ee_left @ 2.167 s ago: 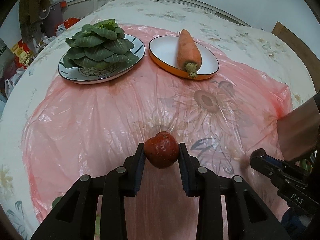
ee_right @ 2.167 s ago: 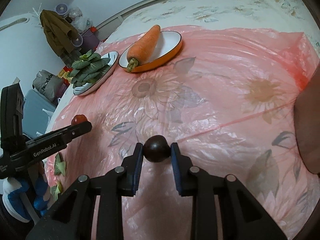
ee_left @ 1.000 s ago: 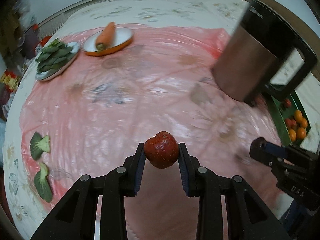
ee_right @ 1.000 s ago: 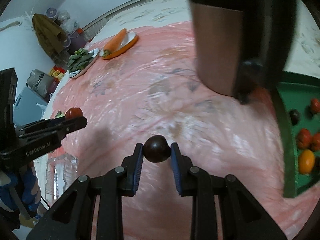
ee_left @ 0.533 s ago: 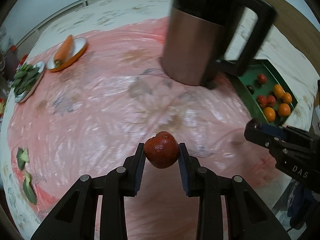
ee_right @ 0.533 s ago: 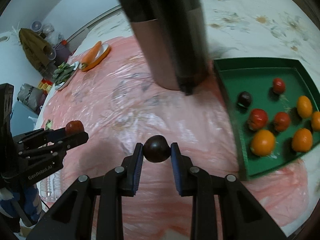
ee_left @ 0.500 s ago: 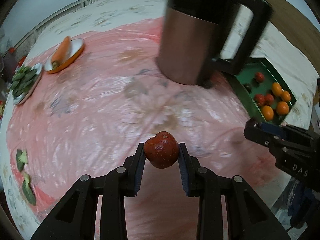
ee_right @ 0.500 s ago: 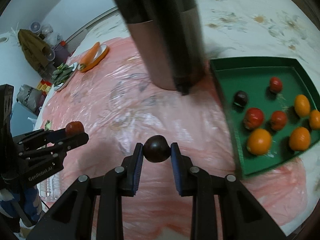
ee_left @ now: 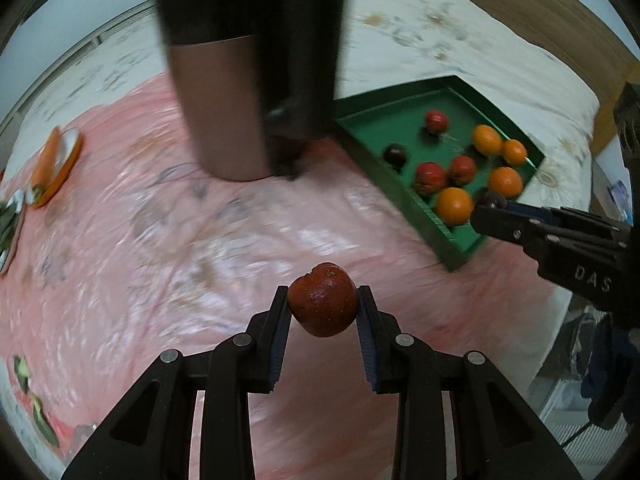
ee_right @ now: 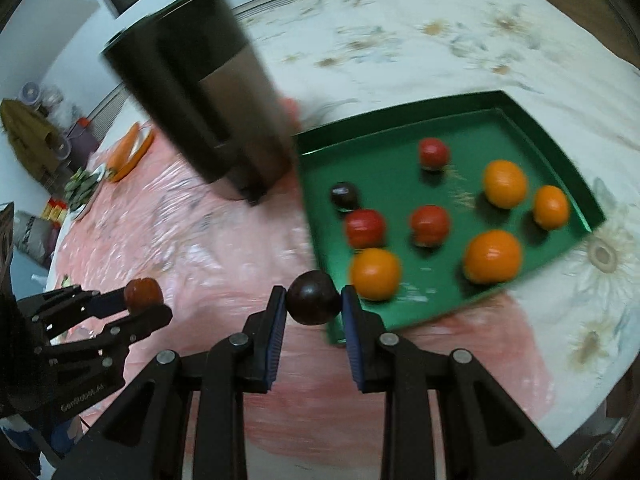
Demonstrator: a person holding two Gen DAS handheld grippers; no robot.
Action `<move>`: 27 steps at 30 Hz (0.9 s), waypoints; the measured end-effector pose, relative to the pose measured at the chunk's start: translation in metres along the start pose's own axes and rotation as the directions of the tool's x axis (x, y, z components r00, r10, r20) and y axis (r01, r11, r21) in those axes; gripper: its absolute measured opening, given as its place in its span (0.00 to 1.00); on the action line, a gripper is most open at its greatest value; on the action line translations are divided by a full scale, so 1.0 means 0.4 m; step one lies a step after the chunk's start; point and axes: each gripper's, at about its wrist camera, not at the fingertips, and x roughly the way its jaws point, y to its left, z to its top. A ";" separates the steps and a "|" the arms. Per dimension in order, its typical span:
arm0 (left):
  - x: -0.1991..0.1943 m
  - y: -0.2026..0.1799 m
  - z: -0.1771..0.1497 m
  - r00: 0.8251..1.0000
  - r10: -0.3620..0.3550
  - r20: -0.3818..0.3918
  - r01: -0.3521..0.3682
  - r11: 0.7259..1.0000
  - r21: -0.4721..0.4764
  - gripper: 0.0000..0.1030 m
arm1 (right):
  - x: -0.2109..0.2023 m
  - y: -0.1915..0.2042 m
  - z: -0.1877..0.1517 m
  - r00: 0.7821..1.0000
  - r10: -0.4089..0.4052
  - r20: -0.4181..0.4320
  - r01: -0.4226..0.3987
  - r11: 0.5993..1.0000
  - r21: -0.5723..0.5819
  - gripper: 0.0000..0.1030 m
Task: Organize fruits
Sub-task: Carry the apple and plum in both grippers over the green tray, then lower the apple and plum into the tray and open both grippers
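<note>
left tongs (ee_left: 323, 306) pinching red fruit (ee_left: 322, 299), lower center of frame. right tongs (ee_right: 313, 300) clamped on dark plum (ee_right: 313, 298), right at green tray (ee_right: 400, 148) near edge. steel kettle (ee_left: 240, 68) upper left.

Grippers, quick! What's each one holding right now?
Left gripper: shut on a red speckled fruit.
Right gripper: shut on a dark purple fruit.

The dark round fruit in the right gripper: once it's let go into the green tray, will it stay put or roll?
The dark fruit looks smooth and near-spherical, so it will probably roll on release. The green tray has a flat floor, but its raised walls should contain it.
</note>
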 end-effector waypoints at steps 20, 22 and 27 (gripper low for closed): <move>0.099 -0.303 0.215 0.991 -0.117 0.063 0.104 0.979 0.176 0.27 | -0.074 -0.297 0.089 0.982 -0.162 0.100 0.154 0.984 0.085 0.18; 0.121 -0.303 0.248 0.992 -0.103 0.073 0.089 0.981 0.172 0.27 | -0.071 -0.322 0.111 0.979 -0.167 0.114 0.157 0.984 0.086 0.18; 0.184 -0.294 0.309 0.995 -0.060 0.083 0.046 0.987 0.156 0.27 | -0.043 -0.373 0.179 0.973 -0.179 0.149 0.168 0.982 0.084 0.18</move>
